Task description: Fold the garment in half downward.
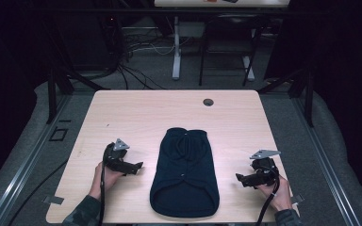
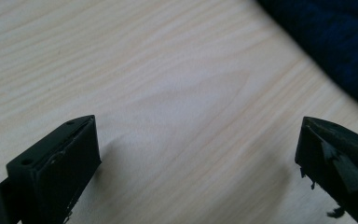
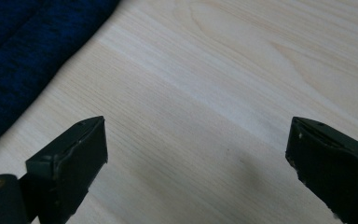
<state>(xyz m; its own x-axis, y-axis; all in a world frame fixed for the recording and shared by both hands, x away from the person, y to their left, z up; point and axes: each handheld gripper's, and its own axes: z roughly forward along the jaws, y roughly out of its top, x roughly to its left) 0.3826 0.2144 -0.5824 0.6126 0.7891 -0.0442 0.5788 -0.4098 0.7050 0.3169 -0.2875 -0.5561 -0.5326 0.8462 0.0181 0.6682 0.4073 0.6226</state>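
Both grippers stand apart from the garment. Left gripper, at nine o'clock of it: jaws spread wide over bare table, nothing between them. Right gripper, at three o'clock: jaws likewise wide, empty. Garment: dark blue, flat at table centre, hem toward six o'clock.

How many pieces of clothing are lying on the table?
1. A dark blue garment lies flat at the middle of the table, near its front edge, between the left gripper and the right gripper. Anything underneath it would be hidden.
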